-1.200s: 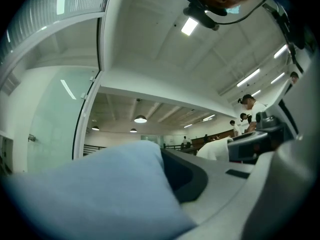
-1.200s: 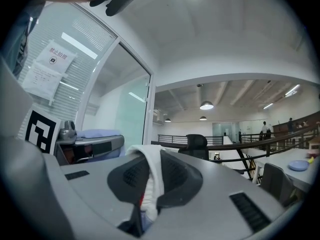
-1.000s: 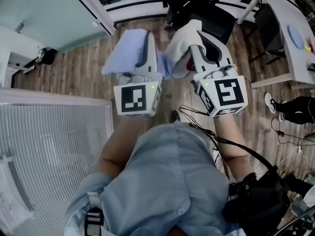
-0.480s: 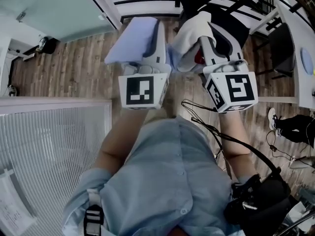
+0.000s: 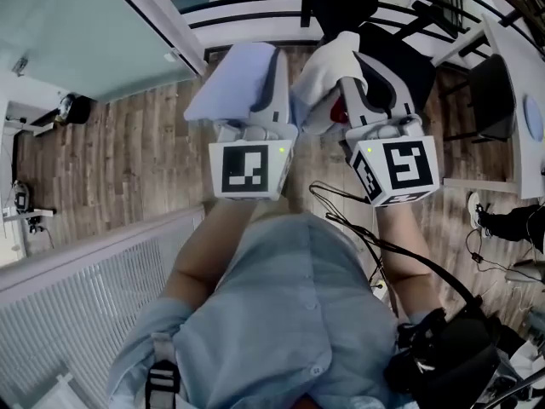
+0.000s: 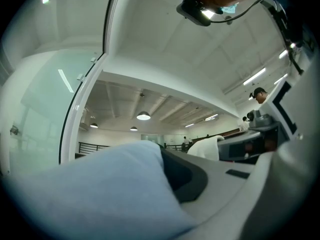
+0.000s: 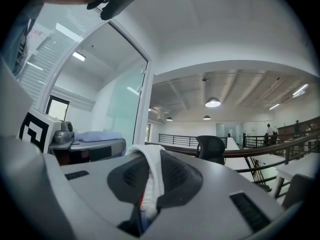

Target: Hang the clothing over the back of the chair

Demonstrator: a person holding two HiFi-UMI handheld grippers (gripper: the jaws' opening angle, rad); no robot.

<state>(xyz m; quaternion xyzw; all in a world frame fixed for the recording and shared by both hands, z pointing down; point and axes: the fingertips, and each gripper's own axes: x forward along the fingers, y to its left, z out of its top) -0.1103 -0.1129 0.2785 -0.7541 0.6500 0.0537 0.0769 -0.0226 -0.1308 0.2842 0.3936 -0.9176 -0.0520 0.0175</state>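
Note:
A pale blue and white garment [image 5: 228,85] hangs between my two grippers, held at chest height. My left gripper [image 5: 274,58] is shut on its blue part, which drapes over the left jaw and fills the lower left of the left gripper view as blue cloth [image 6: 100,194]. In the right gripper [image 5: 347,82], also shut, is the white part [image 5: 328,62], with a bit of red beside it. The right gripper view shows white cloth [image 7: 150,171] pinched between the dark pads. A black office chair [image 5: 413,58] stands just beyond the right gripper and appears ahead as the chair [image 7: 210,146].
A glass partition [image 5: 85,32] runs along the left, and a white louvred panel [image 5: 77,322] sits at lower left. A white desk [image 5: 521,100] with a dark chair [image 5: 485,92] under it is at the right. A black railing [image 5: 255,7] crosses ahead. Cables trail on the wooden floor.
Both grippers have carried the garment forward over the floor, closer to the black chair. The louvred panel has slid toward the lower left. Both jaws stay shut.

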